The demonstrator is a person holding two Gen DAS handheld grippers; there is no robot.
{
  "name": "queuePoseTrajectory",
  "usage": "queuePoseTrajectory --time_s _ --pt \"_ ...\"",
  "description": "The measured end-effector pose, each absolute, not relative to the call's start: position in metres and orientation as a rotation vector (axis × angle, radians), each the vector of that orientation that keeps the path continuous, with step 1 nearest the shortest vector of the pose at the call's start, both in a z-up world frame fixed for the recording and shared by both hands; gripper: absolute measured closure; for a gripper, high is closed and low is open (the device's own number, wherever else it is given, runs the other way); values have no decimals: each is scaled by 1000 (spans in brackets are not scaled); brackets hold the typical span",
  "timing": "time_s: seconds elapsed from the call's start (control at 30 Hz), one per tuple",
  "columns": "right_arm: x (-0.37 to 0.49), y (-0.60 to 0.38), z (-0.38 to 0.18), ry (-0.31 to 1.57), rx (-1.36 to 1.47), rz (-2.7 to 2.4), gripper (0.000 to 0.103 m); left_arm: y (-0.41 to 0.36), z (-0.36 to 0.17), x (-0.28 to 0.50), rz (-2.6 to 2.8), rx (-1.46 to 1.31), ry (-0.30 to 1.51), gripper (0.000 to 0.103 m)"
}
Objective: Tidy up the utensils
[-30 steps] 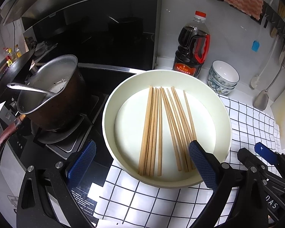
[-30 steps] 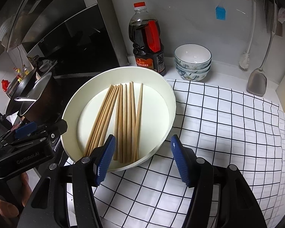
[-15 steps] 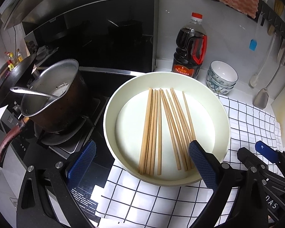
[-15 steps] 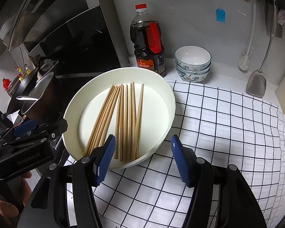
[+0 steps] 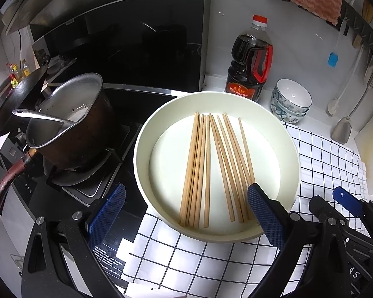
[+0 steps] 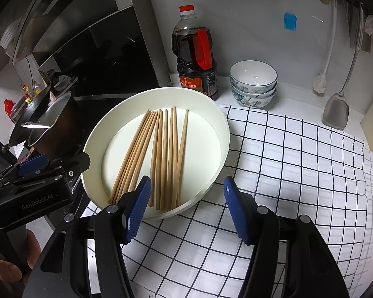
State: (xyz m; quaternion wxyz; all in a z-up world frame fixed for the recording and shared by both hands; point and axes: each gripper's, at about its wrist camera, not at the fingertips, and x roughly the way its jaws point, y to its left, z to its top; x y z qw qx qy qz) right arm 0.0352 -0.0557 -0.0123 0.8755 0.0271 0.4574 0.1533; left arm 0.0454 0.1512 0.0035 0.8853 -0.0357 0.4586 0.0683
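Several wooden chopsticks (image 5: 204, 168) (image 6: 161, 154) lie side by side, slightly fanned, in a round white tray (image 5: 139, 164) (image 6: 226, 134) that sits half on a checked cloth. My left gripper (image 5: 185, 213) hovers open over the tray's near rim, its right finger in front of the chopstick ends and nothing between its blue pads. My right gripper (image 6: 186, 208) is open too, just off the tray's near right edge above the cloth, holding nothing. Each gripper shows in the other's view: the right gripper (image 5: 348, 201) and the left gripper (image 6: 37, 173).
A metal pot with a ladle (image 5: 69, 124) stands on the black stove to the left. Behind the tray are a soy sauce bottle (image 6: 196, 57) and stacked bowls (image 6: 253, 82). A spatula (image 6: 335, 109) hangs at the right wall. The checked cloth (image 6: 298, 161) spreads right.
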Motion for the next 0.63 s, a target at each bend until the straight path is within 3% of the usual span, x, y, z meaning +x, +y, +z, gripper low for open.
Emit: queuePoseTrajectory --time_s 0.63 --pt "35 -56 -15 959 60 321 45 150 2 46 139 -78 962 6"
